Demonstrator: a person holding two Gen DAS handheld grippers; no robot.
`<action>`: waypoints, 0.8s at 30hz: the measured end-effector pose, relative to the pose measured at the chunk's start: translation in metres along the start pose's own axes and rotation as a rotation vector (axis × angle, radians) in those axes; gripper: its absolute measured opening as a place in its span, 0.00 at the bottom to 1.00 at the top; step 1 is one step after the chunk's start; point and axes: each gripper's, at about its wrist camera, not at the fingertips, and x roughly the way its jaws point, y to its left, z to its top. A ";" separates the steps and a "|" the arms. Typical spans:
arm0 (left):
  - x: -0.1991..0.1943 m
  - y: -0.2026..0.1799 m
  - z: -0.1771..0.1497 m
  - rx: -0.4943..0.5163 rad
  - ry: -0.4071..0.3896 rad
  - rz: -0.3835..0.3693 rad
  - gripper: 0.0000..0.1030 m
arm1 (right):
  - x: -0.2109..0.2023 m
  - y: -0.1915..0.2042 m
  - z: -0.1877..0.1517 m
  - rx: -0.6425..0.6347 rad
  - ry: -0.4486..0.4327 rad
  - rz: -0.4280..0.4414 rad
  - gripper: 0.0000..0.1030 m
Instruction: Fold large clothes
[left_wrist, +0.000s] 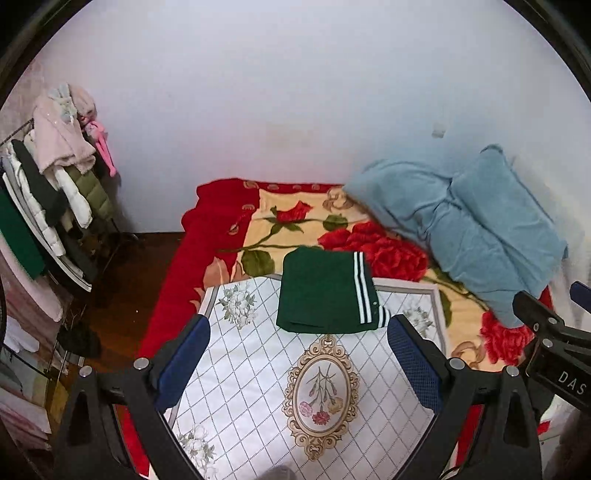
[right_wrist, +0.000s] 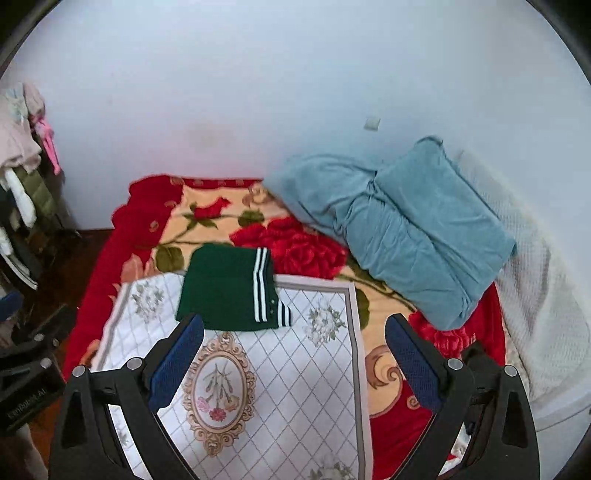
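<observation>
A bed covered by a red and cream fleece blanket printed with large roses (left_wrist: 369, 243) fills the scene and serves as the reference for all that follows. Toward the head of this blanket lies a bulky pale-blue bundle of soft bedding cinched at its middle (left_wrist: 469, 221), well apart from the work area. On the near part of the blanket lies a white quilted mat with a grey diamond grid, floral corners and an ornate oval medallion (right_wrist: 295, 369), spread flat as the folding surface. Across the far edge of this mat, partly overhanging onto the blanket, rests the dark green knit garment with white-striped ribbed trim (left_wrist: 325, 291); it forms a compact, flat rectangle with squared edges, the striped band running along its right side. Off the blanket's left side stands a rack hung with assorted coats and tops (left_wrist: 55, 177).

The left gripper (left_wrist: 295, 365) hangs above the mat with its blue-padded fingers spread wide and nothing between them; the right gripper (right_wrist: 295, 365) is likewise parted and empty. Neither touches the garment.

Judged from this layout, folding of the green garment appears complete or nearly so. No other unfolded garment is visible on the bed; whether further items from the rack remain to be folded cannot be told.
</observation>
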 end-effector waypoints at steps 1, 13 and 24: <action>-0.008 0.000 0.000 -0.002 -0.008 -0.003 0.95 | -0.013 0.000 0.000 -0.003 -0.014 -0.003 0.97; -0.058 0.000 -0.006 -0.032 0.003 0.026 0.95 | -0.086 -0.010 -0.007 -0.010 -0.049 0.023 0.97; -0.077 0.001 -0.010 -0.027 -0.019 0.043 0.95 | -0.108 -0.011 -0.007 -0.026 -0.056 0.056 0.98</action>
